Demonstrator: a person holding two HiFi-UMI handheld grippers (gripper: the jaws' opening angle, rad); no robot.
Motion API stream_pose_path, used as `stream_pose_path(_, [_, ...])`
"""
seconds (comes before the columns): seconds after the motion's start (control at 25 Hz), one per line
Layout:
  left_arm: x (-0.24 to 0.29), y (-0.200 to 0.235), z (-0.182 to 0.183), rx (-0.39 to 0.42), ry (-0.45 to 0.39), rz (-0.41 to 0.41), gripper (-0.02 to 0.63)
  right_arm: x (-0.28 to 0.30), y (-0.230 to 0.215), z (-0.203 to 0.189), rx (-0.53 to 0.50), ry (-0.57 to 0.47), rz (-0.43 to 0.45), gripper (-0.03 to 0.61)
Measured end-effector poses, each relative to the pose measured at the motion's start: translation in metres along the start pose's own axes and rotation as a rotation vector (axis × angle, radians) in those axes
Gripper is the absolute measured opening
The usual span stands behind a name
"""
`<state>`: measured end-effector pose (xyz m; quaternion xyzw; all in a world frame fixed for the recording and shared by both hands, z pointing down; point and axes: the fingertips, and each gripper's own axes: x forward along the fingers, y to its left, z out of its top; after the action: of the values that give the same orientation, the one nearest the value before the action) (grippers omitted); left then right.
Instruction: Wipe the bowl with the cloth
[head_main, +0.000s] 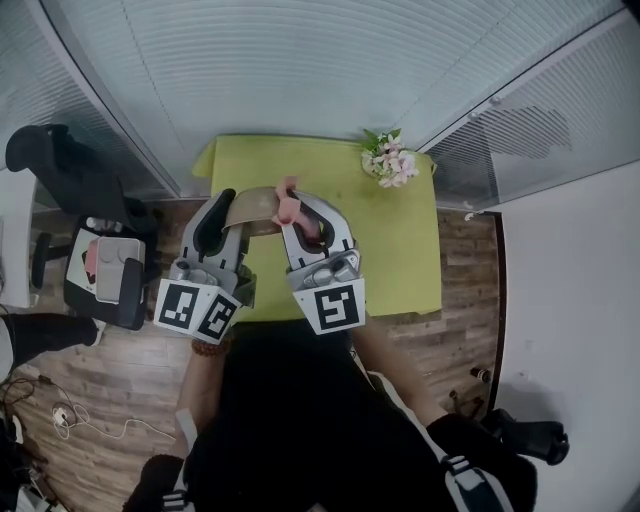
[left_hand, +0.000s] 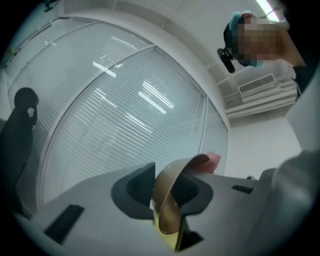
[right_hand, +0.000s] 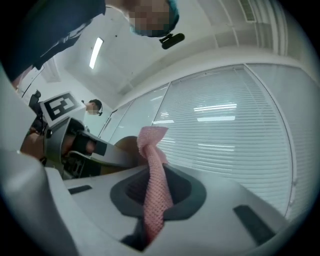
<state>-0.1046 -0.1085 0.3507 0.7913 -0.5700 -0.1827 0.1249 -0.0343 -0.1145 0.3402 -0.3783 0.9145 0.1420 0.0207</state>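
We hold the brown bowl (head_main: 255, 206) by its rim in the left gripper (left_hand: 168, 189), raised above the green table (head_main: 400, 270). Our right gripper (right_hand: 156, 194) pinches the pink cloth (right_hand: 154, 180), its top just beside the bowl.

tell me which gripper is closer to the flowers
Right. The right gripper, clamping the cloth, sits nearer the flowers; the left gripper, holding the bowl, is beyond it.

I saw the tan bowl (head_main: 250, 206) held up over the green table (head_main: 400, 250), tipped on edge, its rim pinched in the left gripper (left_hand: 167, 192). The pink mesh cloth (right_hand: 151, 150), bunched into a narrow strip, stood clamped in the right gripper (right_hand: 150, 195), its free end at the bowl's edge.
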Motion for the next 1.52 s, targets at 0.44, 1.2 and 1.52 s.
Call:
stream_pose_path(0.44, [-0.015, 0.016, 0.007, -0.349, -0.15, -0.016, 0.074, 0.003, 0.005, 0.007, 0.219, -0.05, 0.052, 0.023])
stream_pose_path(1.2, [0.012, 0.002, -0.045, 0.036, 0.243, -0.069, 0.066, 0.002, 0.011, -0.01, -0.567, 0.123, 0.14, 0.017])
stream_pose_path(1.52, [0.004, 0.008, -0.029, -0.417, 0.021, -0.091, 0.069, 0.0, -0.004, 0.003, -0.033, 0.029, 0.073, 0.02])
